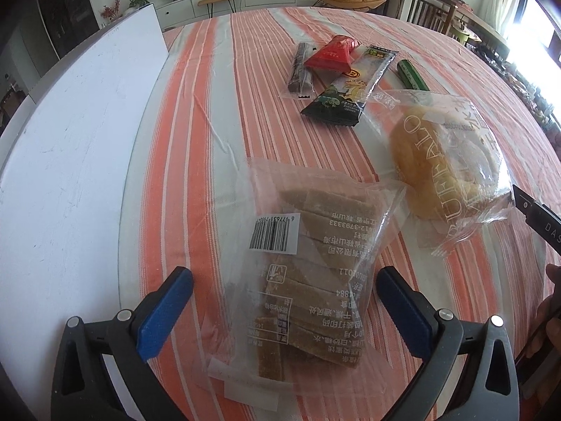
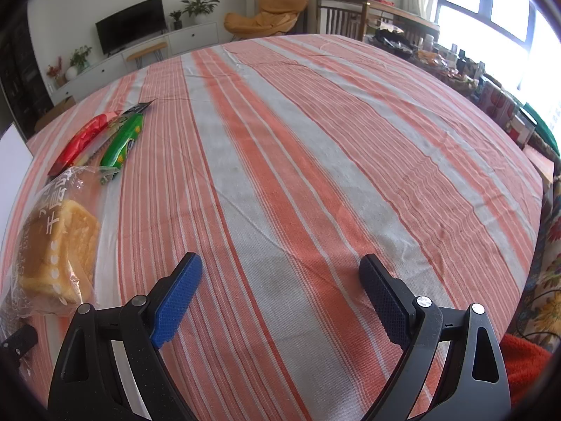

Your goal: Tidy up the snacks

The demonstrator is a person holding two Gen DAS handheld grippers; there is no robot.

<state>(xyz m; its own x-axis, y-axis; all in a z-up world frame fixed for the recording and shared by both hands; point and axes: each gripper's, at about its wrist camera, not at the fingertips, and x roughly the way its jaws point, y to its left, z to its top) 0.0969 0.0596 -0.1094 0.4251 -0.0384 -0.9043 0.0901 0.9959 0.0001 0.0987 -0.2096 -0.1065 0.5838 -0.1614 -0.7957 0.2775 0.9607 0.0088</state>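
Observation:
In the left wrist view my left gripper [image 1: 284, 282] is open, its jaws on either side of a clear bag of brown sliced cake [image 1: 308, 266] lying on the striped tablecloth [image 1: 217, 112]. A bagged yellow bread [image 1: 445, 161] lies to the right; it also shows in the right wrist view [image 2: 56, 249]. Further back lie a red packet [image 1: 331, 54], a black dinosaur packet [image 1: 347, 87], a dark bar [image 1: 301, 68] and a green stick [image 1: 412, 75]. My right gripper [image 2: 280, 273] is open and empty over bare cloth, right of the bread.
A white board [image 1: 70, 161] lies along the table's left side. The red packet [image 2: 80, 144] and green stick [image 2: 124, 140] sit far left in the right wrist view. A cluttered side table [image 2: 455, 70] and windows stand to the right.

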